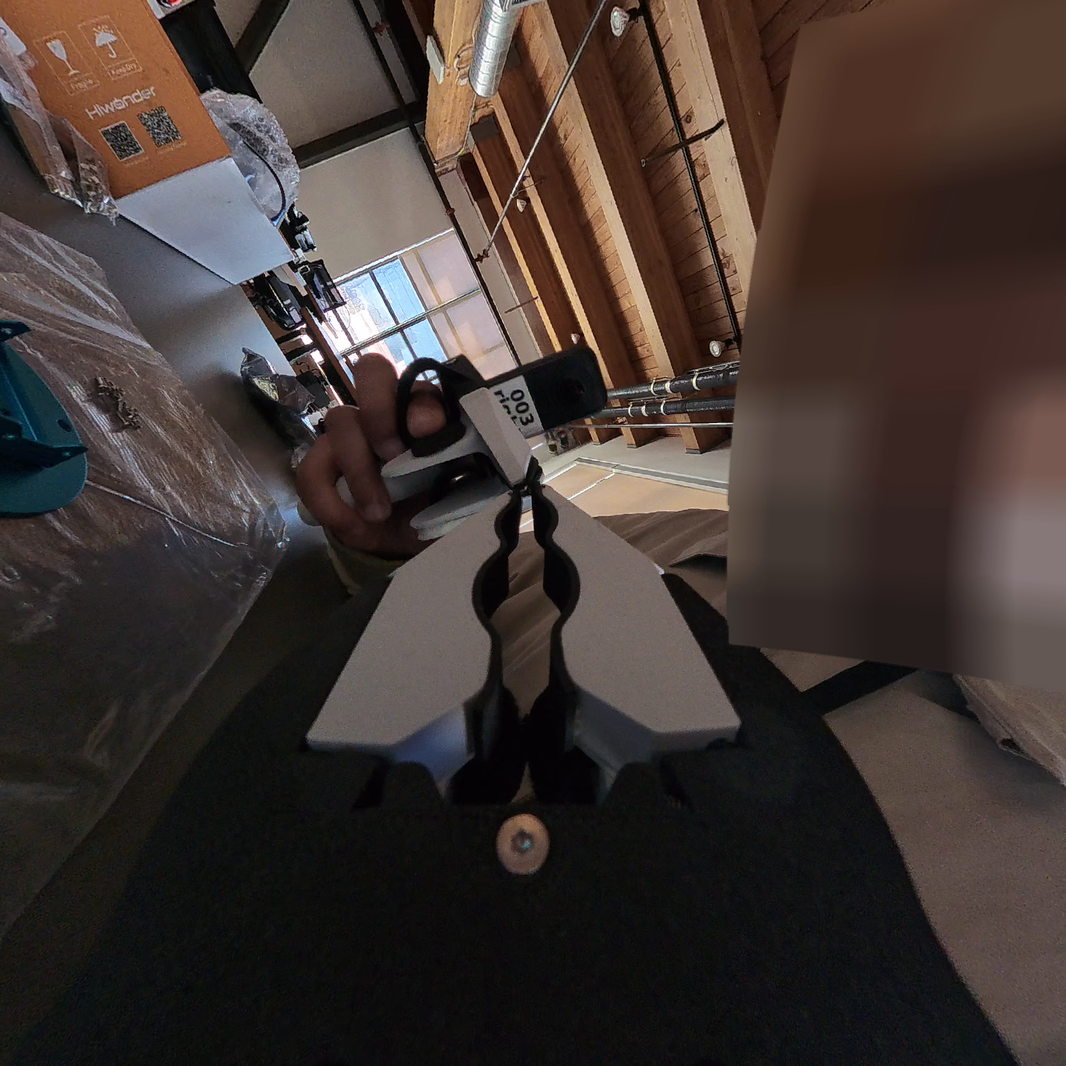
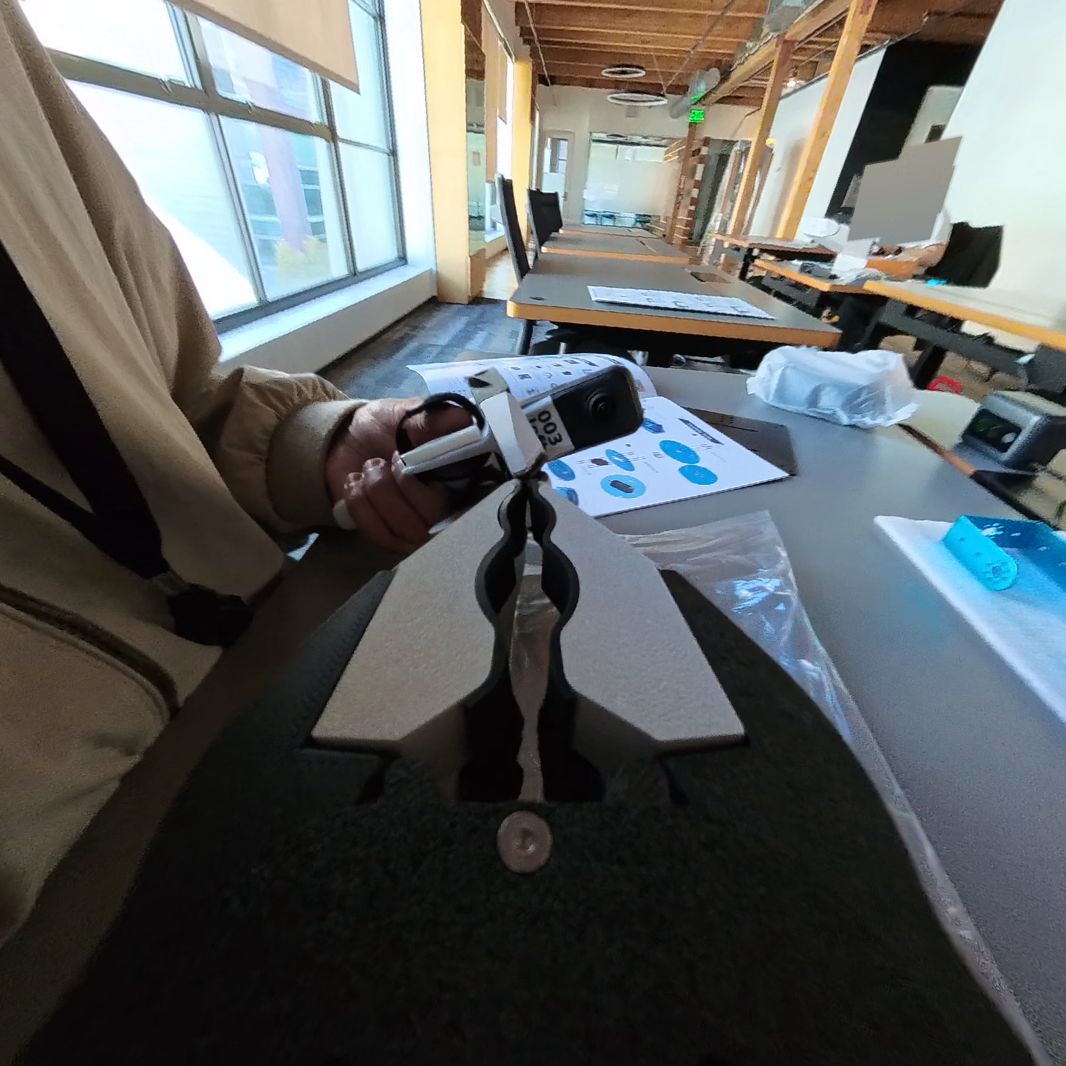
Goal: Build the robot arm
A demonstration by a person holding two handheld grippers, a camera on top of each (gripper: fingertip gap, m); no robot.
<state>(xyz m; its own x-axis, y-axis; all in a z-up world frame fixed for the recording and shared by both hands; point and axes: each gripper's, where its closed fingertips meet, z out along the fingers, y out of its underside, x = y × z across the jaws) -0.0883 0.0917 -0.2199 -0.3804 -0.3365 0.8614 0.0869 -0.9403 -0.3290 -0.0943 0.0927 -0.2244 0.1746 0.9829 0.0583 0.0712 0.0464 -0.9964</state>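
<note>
Grey left gripper (image 1: 526, 490) and right gripper (image 2: 528, 481) meet tip to tip in mid-air, both pinched closed with nothing between the fingers. Clear plastic bag (image 2: 744, 571) lies on the grey desk (image 2: 900, 646) just beneath the right one; a blue bracket (image 2: 1003, 551) sits farther right.

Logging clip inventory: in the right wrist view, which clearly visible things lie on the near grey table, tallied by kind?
Printed instruction sheet: 1
Clear plastic bag: 1
Blue metal bracket: 1
White foam slab: 1
White plastic-wrapped bundle: 1
Grey device: 1
Dark flat panel: 1
Total: 7
</note>
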